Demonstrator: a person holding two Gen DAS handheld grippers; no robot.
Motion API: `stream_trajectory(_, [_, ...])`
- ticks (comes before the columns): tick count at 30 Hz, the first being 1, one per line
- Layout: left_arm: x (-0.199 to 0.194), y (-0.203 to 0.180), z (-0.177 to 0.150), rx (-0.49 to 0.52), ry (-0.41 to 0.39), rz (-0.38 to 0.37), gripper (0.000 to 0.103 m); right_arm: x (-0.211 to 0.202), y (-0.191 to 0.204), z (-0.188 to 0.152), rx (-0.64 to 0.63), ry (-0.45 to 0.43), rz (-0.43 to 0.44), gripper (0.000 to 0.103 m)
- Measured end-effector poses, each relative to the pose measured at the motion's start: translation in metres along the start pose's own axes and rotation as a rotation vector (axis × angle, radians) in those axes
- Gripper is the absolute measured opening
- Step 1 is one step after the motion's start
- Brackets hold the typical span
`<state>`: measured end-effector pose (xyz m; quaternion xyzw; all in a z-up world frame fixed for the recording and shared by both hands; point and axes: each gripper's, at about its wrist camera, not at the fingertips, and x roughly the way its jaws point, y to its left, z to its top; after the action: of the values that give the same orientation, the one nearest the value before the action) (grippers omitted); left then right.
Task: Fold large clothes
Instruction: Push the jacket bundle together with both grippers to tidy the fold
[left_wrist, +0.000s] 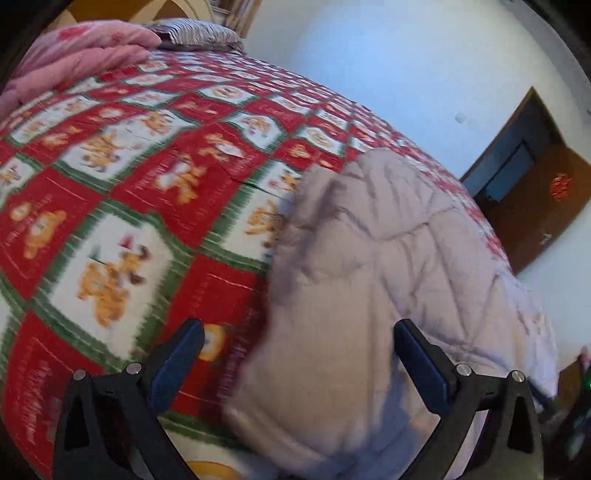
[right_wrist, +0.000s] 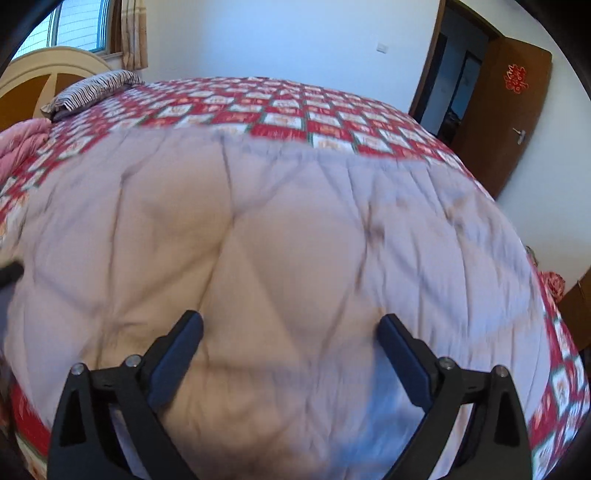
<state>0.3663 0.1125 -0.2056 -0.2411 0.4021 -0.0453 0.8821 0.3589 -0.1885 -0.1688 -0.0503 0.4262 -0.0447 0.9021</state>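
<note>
- My left gripper (left_wrist: 298, 334) has its fingers spread wide, holding nothing, over the left edge of the pale quilted garment (left_wrist: 388, 266).
- My right gripper (right_wrist: 291, 326) is spread too, empty, above the garment's (right_wrist: 258, 240) middle.
- The garment lies on the red checked bedspread (left_wrist: 147, 177), toward the bed's near edge; blur hides its shape, possibly a coat.

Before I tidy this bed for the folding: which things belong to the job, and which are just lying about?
Job:
- pale quilted garment
- left tool, open
- right tool, open

Lying about:
- red patterned bedspread
- pink quilt
- striped pillow
</note>
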Motion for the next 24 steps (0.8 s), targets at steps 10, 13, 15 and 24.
stream_trajectory(10, [0.006, -0.01, -0.001, -0.076, 0.04, -0.216, 0.102, 0.018, 0.009, -0.014, 0.004, -0.017, -0.028, 0.102])
stream_trajectory(13, [0.005, -0.009, 0.0, -0.078, 0.052, -0.234, 0.102, 0.008, 0.006, -0.015, 0.024, 0.003, -0.02, 0.101])
stream_trajectory(15, [0.008, -0.01, 0.0, -0.06, 0.052, -0.23, 0.102, -0.005, 0.002, -0.023, 0.058, 0.0, -0.004, 0.102])
stream_trajectory(24, [0.001, -0.011, -0.001, -0.071, 0.042, -0.214, 0.066, -0.001, 0.017, -0.037, 0.005, -0.021, -0.065, 0.103])
